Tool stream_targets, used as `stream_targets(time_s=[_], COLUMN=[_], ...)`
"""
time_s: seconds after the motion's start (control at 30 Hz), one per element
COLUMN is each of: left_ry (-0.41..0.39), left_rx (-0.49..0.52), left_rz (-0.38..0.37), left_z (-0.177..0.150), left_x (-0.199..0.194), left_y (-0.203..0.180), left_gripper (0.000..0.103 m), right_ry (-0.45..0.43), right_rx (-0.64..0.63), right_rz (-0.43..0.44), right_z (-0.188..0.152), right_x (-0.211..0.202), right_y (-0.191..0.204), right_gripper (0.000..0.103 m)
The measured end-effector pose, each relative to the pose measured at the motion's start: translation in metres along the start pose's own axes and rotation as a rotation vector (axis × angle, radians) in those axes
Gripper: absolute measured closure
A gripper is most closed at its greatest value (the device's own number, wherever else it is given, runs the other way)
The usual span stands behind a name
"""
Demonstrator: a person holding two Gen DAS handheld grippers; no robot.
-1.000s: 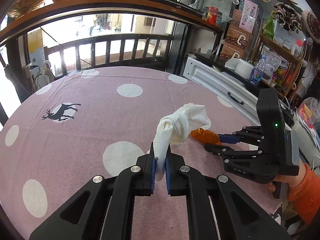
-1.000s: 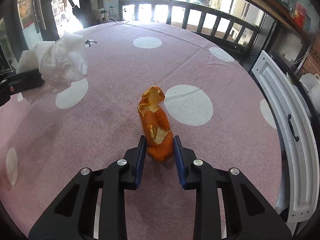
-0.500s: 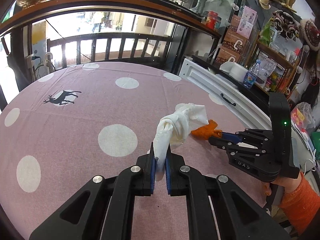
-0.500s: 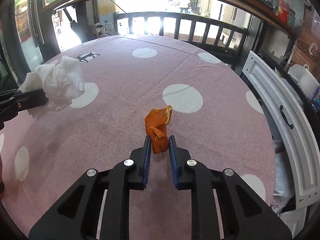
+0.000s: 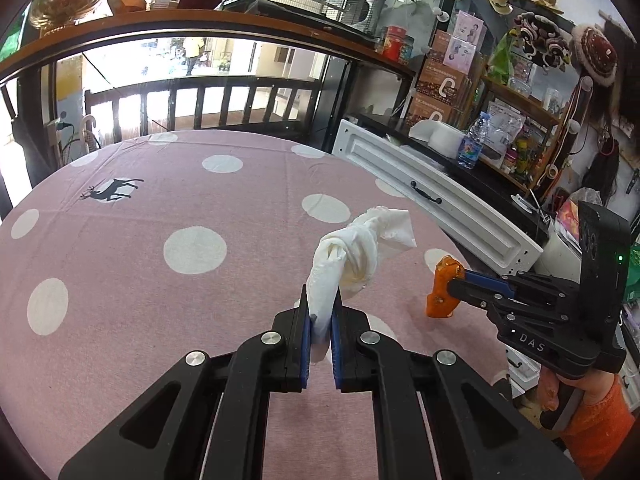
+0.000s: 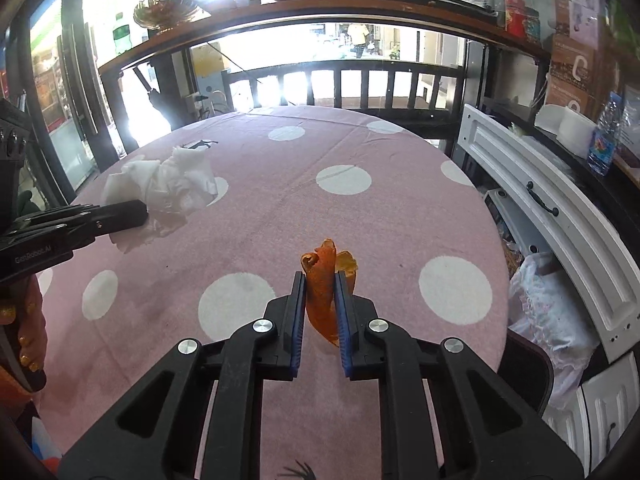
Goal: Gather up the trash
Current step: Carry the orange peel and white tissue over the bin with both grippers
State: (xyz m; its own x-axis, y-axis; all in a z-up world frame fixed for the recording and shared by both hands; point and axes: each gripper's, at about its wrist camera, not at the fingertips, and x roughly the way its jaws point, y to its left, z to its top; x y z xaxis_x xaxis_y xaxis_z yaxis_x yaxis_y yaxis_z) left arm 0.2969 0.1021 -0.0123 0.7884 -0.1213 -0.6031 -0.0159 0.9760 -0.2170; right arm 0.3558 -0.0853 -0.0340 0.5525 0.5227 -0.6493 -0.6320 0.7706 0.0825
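my left hand-held gripper is clenched on the crumpled tissue, lifted clear of the pink tabletop; my right hand-held gripper pinches the orange peel by a thin strip. i reckon the peel could tear or slide free, and the tissue's loose far end could snag

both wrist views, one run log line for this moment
left tongs: shut on crumpled white tissue | right tongs: shut on curled orange peel | both lifted off pink dotted tablecloth

Right claw has lifted orange peel off tablecloth.
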Motion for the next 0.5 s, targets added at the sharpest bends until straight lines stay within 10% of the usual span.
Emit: stream_targets(time_s=[0.5], left_ry=[0.018], left_rx=[0.121], left_rz=[-0.178], left_z=[-0.018], left_x=[0.009], left_y=[-0.112], left_gripper=[0.094], right_ry=[-0.061], right_rx=[0.246], right_rz=[-0.172], right_z=[-0.077], right_x=[-0.096], right_y=[-0.1], right_gripper=[0.089])
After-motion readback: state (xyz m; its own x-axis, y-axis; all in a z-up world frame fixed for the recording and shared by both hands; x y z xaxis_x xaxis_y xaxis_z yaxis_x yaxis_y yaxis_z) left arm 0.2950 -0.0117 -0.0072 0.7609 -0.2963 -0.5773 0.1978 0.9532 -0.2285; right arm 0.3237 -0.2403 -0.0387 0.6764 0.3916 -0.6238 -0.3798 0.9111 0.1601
